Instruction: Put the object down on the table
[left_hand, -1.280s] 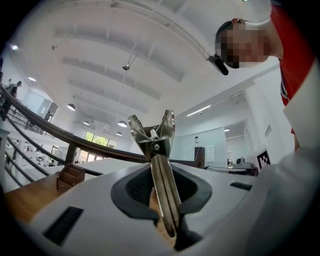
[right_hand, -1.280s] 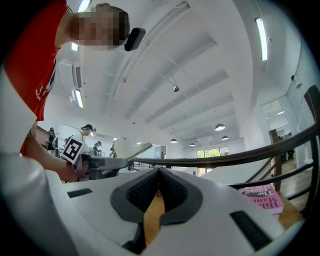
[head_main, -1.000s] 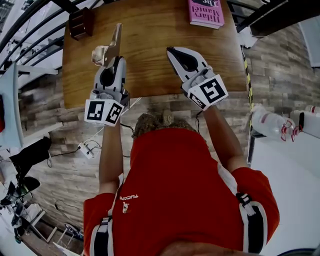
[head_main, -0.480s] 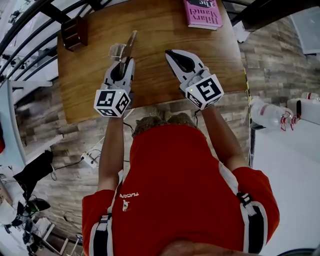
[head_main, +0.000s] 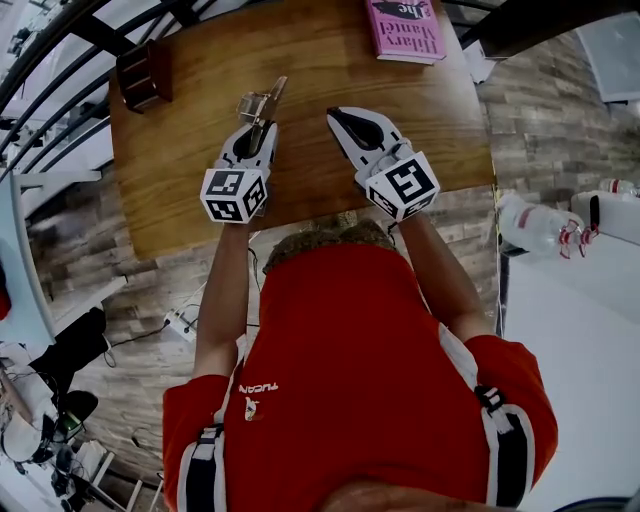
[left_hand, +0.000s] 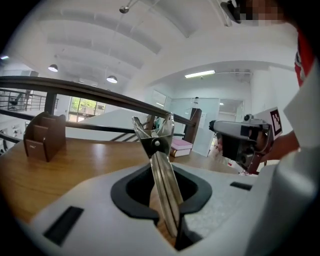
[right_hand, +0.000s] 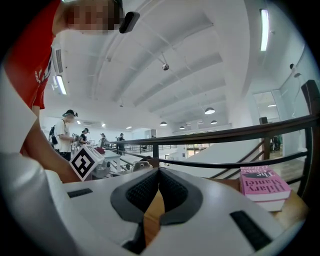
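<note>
A flat metal hinged tool (head_main: 262, 102) sticks out forward from my left gripper (head_main: 260, 128), which is shut on its two handles above the wooden table (head_main: 180, 170). In the left gripper view the tool (left_hand: 156, 145) stands upright between the pads, its rivet and two splayed prongs above the left gripper (left_hand: 167, 200). My right gripper (head_main: 336, 113) hovers beside it to the right, shut with nothing in it. In the right gripper view the right gripper (right_hand: 159, 171) shows its ribbed pads pressed together.
A pink book (head_main: 405, 28) lies at the table's far right edge, also seen as the book (right_hand: 262, 185). A dark wooden box (head_main: 143, 75) stands at the far left corner. A black railing (left_hand: 100, 92) runs behind the table. Bottles (head_main: 535, 228) sit on a white surface to the right.
My left gripper has moved right and a little forward with the tool, which has turned so it now shows edge-on. The right gripper has hardly moved.
</note>
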